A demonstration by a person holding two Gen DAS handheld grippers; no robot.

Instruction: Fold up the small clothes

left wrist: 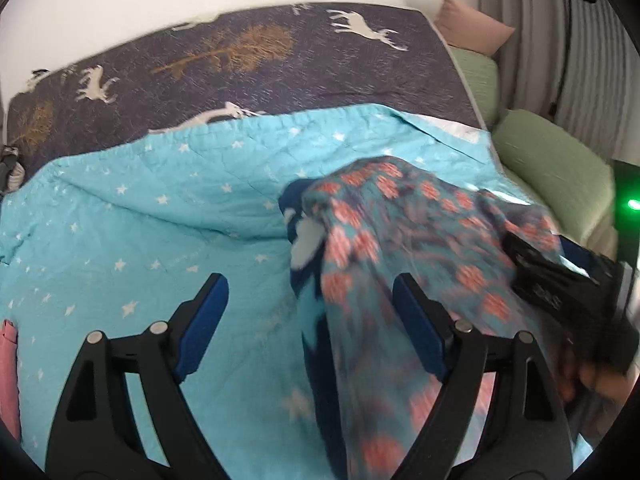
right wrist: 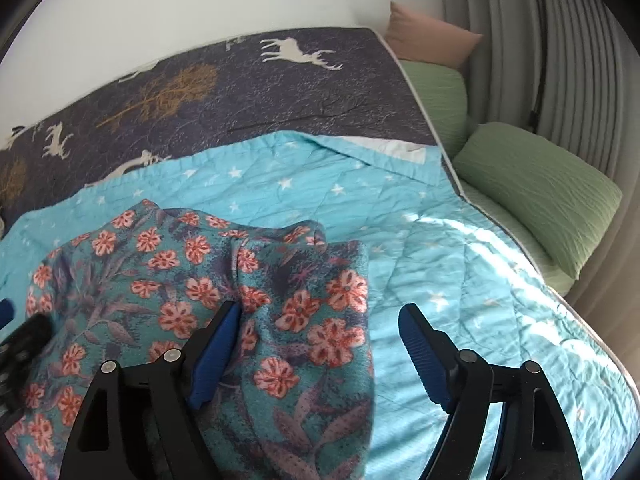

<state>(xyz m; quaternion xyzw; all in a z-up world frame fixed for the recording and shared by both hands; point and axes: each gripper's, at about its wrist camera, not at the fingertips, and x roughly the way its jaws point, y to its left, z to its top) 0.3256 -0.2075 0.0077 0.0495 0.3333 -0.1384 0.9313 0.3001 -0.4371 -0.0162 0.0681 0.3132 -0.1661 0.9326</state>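
Behind everything, your bed wears a blue star quilt [right wrist: 460, 248] over one dark deer blanket [right wrist: 280, 96]. Your left gripper [left wrist: 310, 304] tips down with its jaws spread wide, pinching nothing. Your right gripper [right wrist: 320, 332] tips down too, jaws wide apart. One flowery cloth [right wrist: 192, 280] lies bunched on the quilt, and the right gripper's left pad just touches it. Two green pillows [right wrist: 536, 184] and one pink pillow [right wrist: 432, 36] sit at two o'clock.
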